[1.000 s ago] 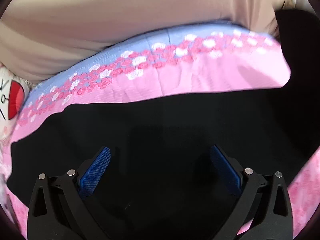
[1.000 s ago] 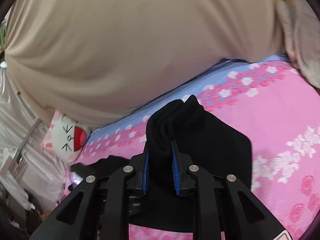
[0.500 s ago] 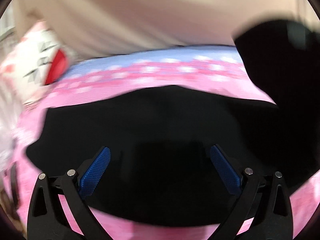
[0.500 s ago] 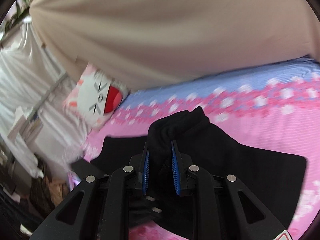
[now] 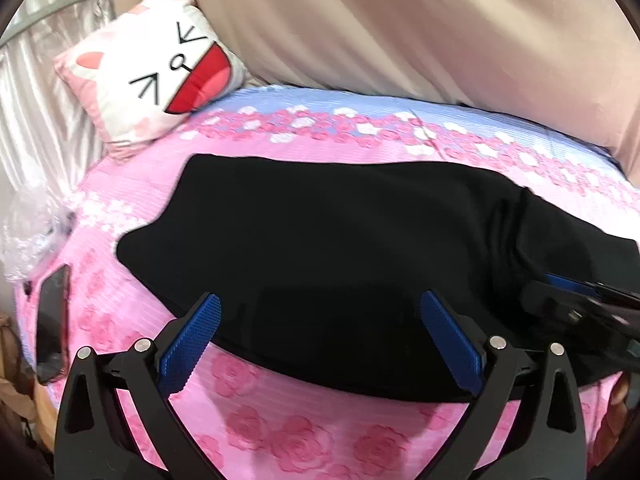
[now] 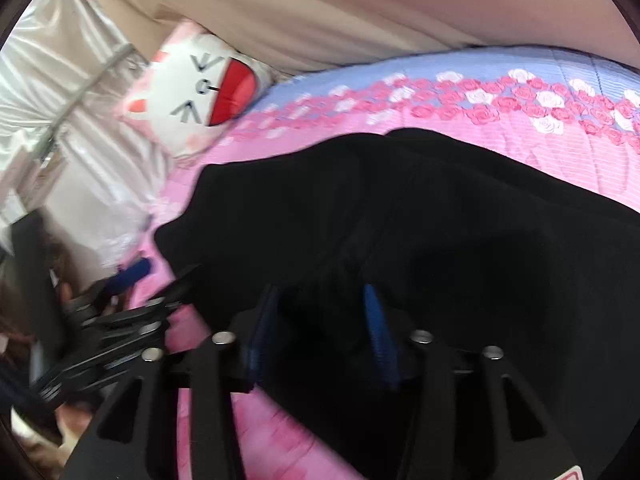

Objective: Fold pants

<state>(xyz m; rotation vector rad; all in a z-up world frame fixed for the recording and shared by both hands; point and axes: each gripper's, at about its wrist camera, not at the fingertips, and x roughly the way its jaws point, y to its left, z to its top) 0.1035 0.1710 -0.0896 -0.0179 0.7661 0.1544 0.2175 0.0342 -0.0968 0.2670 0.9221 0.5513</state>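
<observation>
The black pants [image 5: 340, 248] lie folded over on the pink flowered bedsheet [image 5: 280, 432]. My left gripper [image 5: 320, 316] is open above their near edge, with nothing pressed between its blue pads [image 5: 200, 332]. In the left wrist view my right gripper [image 5: 580, 304] comes in at the right edge, low on the cloth. In the right wrist view the right gripper [image 6: 320, 304] has its jaws opening. A fold of the pants [image 6: 460, 220] still lies loose between the parted pads [image 6: 376, 320]. The left gripper [image 6: 120, 300] shows blurred at the left.
A white and pink cat-face pillow [image 5: 160, 76] leans at the bed's far left corner, against a beige curtain [image 5: 400, 32]. A dark phone [image 5: 52, 320] and crumpled clear plastic [image 5: 28, 232] lie near the bed's left edge. Silvery drapes [image 6: 60, 80] hang beyond it.
My right gripper carried the gripped fold across and down onto the rest of the pants, and its pads have spread apart. The left gripper swung sideways, staying open.
</observation>
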